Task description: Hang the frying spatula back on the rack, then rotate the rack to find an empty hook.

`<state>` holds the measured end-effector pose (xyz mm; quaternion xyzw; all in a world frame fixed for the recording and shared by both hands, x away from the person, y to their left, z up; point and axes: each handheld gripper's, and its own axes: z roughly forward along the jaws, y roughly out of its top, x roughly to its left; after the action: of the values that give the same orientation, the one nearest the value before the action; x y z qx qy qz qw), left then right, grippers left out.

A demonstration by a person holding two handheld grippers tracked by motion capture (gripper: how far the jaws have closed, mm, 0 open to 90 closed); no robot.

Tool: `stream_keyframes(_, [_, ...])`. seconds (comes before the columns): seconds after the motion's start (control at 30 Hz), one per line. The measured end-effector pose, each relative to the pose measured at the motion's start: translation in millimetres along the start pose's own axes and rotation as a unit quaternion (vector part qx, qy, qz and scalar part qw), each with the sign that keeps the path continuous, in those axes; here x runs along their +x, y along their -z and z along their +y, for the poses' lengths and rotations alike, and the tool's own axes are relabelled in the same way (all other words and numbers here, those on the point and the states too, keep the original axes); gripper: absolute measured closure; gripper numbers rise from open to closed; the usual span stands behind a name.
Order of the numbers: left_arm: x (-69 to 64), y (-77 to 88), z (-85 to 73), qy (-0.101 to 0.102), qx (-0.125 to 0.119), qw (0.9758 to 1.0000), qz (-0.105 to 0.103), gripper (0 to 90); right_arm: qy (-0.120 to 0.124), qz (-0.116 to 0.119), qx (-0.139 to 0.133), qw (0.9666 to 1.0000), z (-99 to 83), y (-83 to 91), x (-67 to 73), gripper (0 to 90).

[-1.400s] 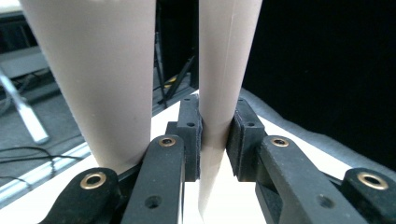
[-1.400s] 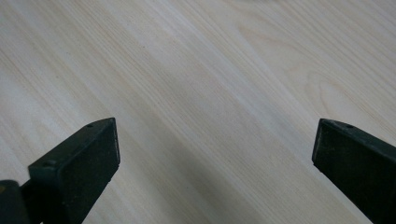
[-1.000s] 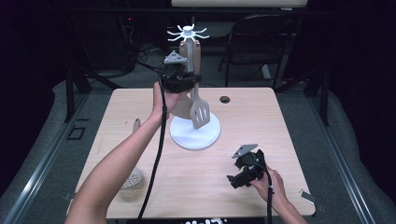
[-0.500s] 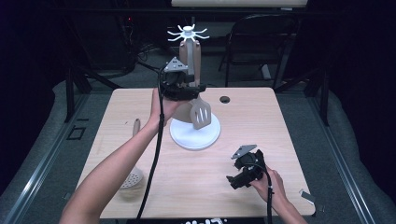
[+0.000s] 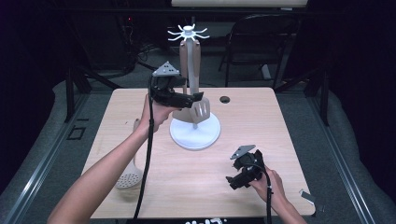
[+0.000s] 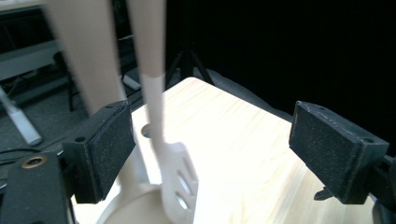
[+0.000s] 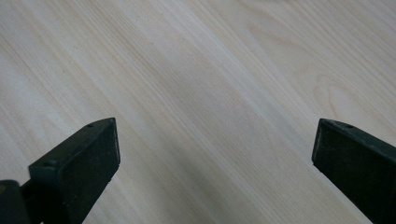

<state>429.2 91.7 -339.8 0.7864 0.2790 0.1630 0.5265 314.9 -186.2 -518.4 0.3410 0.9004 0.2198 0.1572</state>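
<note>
A recording lab, by the look of it — dark drapes all round, stands (image 5: 74,86) and cables (image 5: 140,51) on grey carpet, a folding chair (image 5: 261,42), one bare wooden worktop (image 5: 280,121) under bright light.

Colours of the scene: table (image 5: 280,135) — pale blond wood with fine straight grain. Utensil stand (image 5: 195,133) — white round base, white pronged crown. Slotted spatula (image 5: 201,111) hanging on it — beige handle, whitish blade. Slotted spoon (image 5: 130,173) — cream. Left gripper (image 5: 196,99) and right gripper (image 5: 232,182) — black, each topped with a grey plate. Surroundings dark.
</note>
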Motion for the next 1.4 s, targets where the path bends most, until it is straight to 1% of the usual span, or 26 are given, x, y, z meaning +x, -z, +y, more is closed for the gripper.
stream_keyframes(0.13, [3.6, 6.8, 4.0, 0.000, -0.006, 1.0000, 0.006, 11.5, -0.002, 0.003, -0.002, 1.0000, 0.4, -0.8, 0.6, 0.5])
stream_keyframes(0.23, [7.5, 11.5, 7.5, 0.003, -0.009, 0.9999, 0.010, 11.6, -0.001, 0.001, -0.003, 1.0000, 0.5, -1.2, 1.5, 0.5])
stream_keyframes(0.3, [10.4, 14.2, 9.9, 0.005, -0.012, 0.9998, 0.014, 13.2, 0.004, 0.000, 0.002, 1.0000, 1.0, -0.9, 1.6, 0.6])
stream_keyframes(0.4, [14.7, 18.8, 14.5, 0.006, -0.017, 0.9996, 0.020, 15.5, 0.004, -0.002, 0.002, 1.0000, 0.3, -1.7, 1.8, 0.6])
stream_keyframes(0.43, [15.5, 20.3, 16.0, 0.007, -0.021, 0.9994, 0.026, 15.8, 0.004, 0.000, 0.002, 1.0000, -0.2, -2.0, 1.7, 0.6])
stream_keyframes(0.47, [16.7, 21.7, 17.6, 0.004, -0.023, 0.9993, 0.030, 16.7, 0.009, -0.002, 0.006, 0.9999, -0.5, -1.5, 1.0, 0.6])
stream_keyframes(0.53, [19.1, 24.9, 20.6, 0.008, -0.030, 0.9989, 0.036, 20.6, 0.004, -0.001, 0.007, 1.0000, -1.6, -1.8, 0.5, 0.7])
stream_keyframes(0.57, [20.7, 26.9, 22.6, 0.009, -0.031, 0.9987, 0.040, 26.1, 0.006, -0.002, 0.010, 0.9999, -1.5, -1.5, 0.2, 0.7])
stream_keyframes(0.6, [21.5, 28.0, 24.0, 0.010, -0.032, 0.9986, 0.042, 34.2, 0.005, -0.001, 0.008, 1.0000, -1.5, -1.9, 0.8, 0.7])
stream_keyframes(0.63, [22.0, 30.8, 26.1, 0.012, -0.040, 0.9976, 0.055, 38.4, 0.009, -0.002, 0.010, 0.9999, -0.9, -1.7, 0.8, 0.8])
stream_keyframes(0.67, [22.3, 32.4, 27.6, 0.010, -0.044, 0.9972, 0.060, 45.4, 0.011, -0.004, 0.009, 0.9999, -0.4, -1.8, 1.7, 0.9])
stream_keyframes(0.7, [22.8, 33.9, 30.0, 0.007, -0.048, 0.9970, 0.061, 51.5, 0.015, -0.005, 0.012, 0.9998, 0.0, -1.6, 2.0, 0.9])
stream_keyframes(0.73, [23.0, 35.2, 32.8, 0.005, -0.051, 0.9967, 0.062, 54.0, 0.017, -0.003, 0.013, 0.9998, 0.2, -2.2, 2.2, 0.9])
stream_keyframes(0.8, [23.2, 37.3, 38.4, 0.000, -0.057, 0.9959, 0.069, 63.0, 0.014, -0.001, 0.012, 0.9998, -0.7, -4.2, 2.6, 0.9])
stream_keyframes(0.83, [22.7, 37.9, 41.1, -0.004, -0.062, 0.9954, 0.073, 67.2, 0.015, 0.000, 0.016, 0.9998, -0.8, -4.5, 2.6, 1.1])
stream_keyframes(0.93, [21.4, 40.4, 50.0, -0.011, -0.073, 0.9940, 0.080, 77.7, 0.020, -0.003, 0.020, 0.9996, -0.5, -3.5, 3.1, 1.3])
stream_keyframes(0.97, [21.0, 40.8, 52.0, -0.014, -0.074, 0.9935, 0.085, 80.9, 0.019, -0.005, 0.016, 0.9997, -0.6, -3.5, 3.4, 1.5])
stream_keyframes(1.0, [20.7, 41.1, 54.1, -0.018, -0.079, 0.9926, 0.091, 82.8, 0.019, -0.005, 0.015, 0.9997, -0.5, -3.3, 3.4, 1.6])
stream_keyframes(1.13, [20.9, 43.5, 61.7, -0.017, -0.086, 0.9908, 0.103, 89.0, 0.022, -0.005, 0.016, 0.9996, -0.6, -4.0, 4.1, 1.6])
stream_keyframes(1.27, [22.8, 45.2, 67.7, -0.019, -0.089, 0.9884, 0.122, 89.7, 0.023, -0.006, 0.017, 0.9996, -0.8, -4.0, 3.7, 1.6])
stream_keyframes(1.33, [25.5, 45.2, 70.8, -0.014, -0.091, 0.9873, 0.130, 89.8, 0.022, -0.006, 0.017, 0.9996, -0.8, -4.1, 3.6, 1.6])
stream_keyframes(1.4, [28.7, 44.9, 74.0, -0.011, -0.090, 0.9866, 0.136, 89.8, 0.021, -0.007, 0.016, 0.9996, -0.8, -4.4, 4.0, 1.6])
